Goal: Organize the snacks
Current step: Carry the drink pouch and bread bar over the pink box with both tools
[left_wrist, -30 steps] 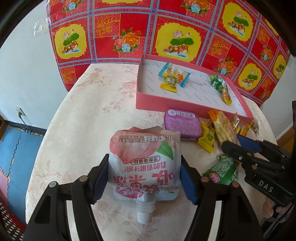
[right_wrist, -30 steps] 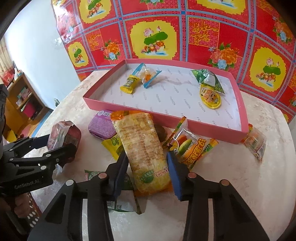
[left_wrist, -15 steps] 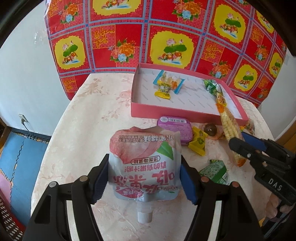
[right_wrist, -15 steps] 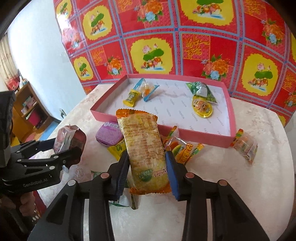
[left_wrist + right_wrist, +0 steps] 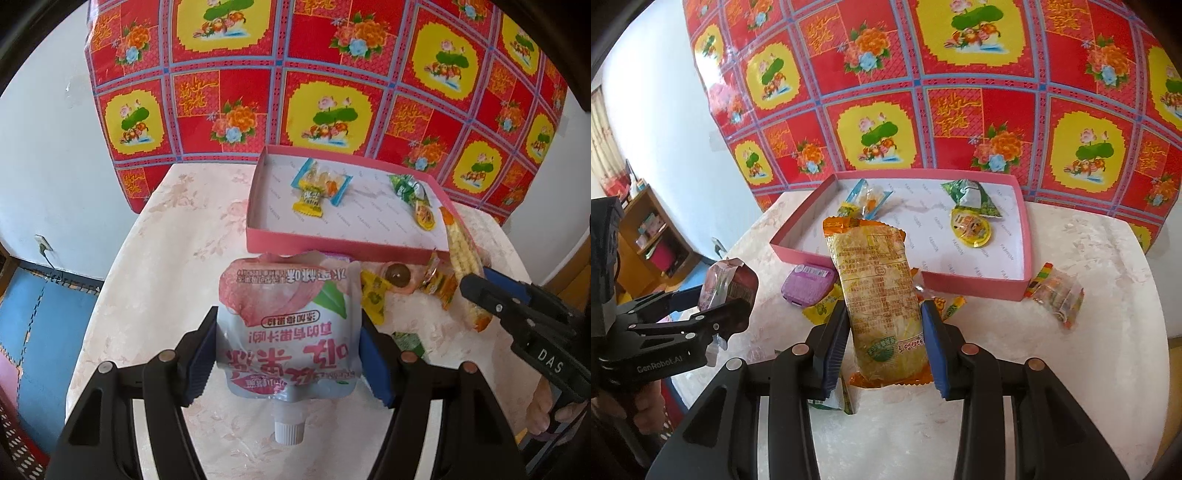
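My left gripper (image 5: pixel 286 347) is shut on a white and pink peach drink pouch (image 5: pixel 288 321), cap end toward the camera, held above the table. My right gripper (image 5: pixel 884 332) is shut on a long yellow-orange snack packet (image 5: pixel 879 295), lifted in front of the pink tray (image 5: pixel 979 286). The tray (image 5: pixel 332 245) holds several small snacks: a blue-edged candy bag (image 5: pixel 319 181), a yellow sachet (image 5: pixel 308 201), a green packet (image 5: pixel 971 195) and a yellow jelly cup (image 5: pixel 971 225). In the left wrist view the right gripper (image 5: pixel 476 284) shows at the right with the yellow packet (image 5: pixel 461 254).
Loose on the cream table (image 5: pixel 1089 369) lie a purple box (image 5: pixel 809 284), a yellow sachet (image 5: pixel 373 299), a brown round sweet (image 5: pixel 397 275), an orange striped packet (image 5: pixel 439 286), a green packet (image 5: pixel 408 341) and a clear candy bag (image 5: pixel 1058 295). A red floral cloth (image 5: pixel 960 110) hangs behind. A shelf (image 5: pixel 646 236) stands left.
Both grippers have risen with their snacks, so the table and tray look smaller and farther. The yellow packet has left the table and now hangs before the tray.
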Action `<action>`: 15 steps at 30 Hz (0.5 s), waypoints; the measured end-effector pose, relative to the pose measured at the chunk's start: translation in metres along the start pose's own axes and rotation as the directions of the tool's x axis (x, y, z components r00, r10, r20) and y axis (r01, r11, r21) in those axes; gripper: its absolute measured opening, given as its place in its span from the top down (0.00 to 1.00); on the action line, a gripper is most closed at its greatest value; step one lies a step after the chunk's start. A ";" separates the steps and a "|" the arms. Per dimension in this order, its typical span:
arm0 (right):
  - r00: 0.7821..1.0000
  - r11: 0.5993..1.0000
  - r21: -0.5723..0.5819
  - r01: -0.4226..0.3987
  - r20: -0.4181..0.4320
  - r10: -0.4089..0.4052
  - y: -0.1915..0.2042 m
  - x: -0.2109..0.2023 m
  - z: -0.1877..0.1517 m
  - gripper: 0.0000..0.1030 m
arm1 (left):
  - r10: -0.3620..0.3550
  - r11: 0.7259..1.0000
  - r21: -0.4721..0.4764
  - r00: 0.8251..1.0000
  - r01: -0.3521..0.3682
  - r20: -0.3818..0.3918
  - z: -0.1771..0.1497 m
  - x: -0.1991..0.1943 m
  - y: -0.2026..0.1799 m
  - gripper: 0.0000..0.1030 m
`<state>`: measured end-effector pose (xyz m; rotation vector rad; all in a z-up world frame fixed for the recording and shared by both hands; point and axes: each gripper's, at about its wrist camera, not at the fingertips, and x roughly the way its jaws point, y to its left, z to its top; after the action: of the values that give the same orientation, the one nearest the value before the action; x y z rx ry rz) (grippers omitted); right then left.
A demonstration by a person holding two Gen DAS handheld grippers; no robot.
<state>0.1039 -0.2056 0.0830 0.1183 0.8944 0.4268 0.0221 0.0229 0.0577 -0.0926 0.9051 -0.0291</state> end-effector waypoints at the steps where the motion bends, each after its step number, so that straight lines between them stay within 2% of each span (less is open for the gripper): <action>1: 1.000 1.000 0.002 -0.001 0.003 0.001 -0.001 -0.001 0.001 0.61 | -0.001 1.000 -0.001 1.000 0.001 0.003 0.002 0.000 -0.001 0.30; 15: 1.000 0.999 0.030 0.015 0.023 -0.016 -0.017 -0.005 0.010 0.61 | -0.020 1.000 0.007 0.999 0.020 0.050 0.032 -0.005 -0.009 0.30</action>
<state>0.1143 -0.2222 0.0888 0.1435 0.8787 0.3971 0.0446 0.0163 0.0822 -0.0958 0.8537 -0.0480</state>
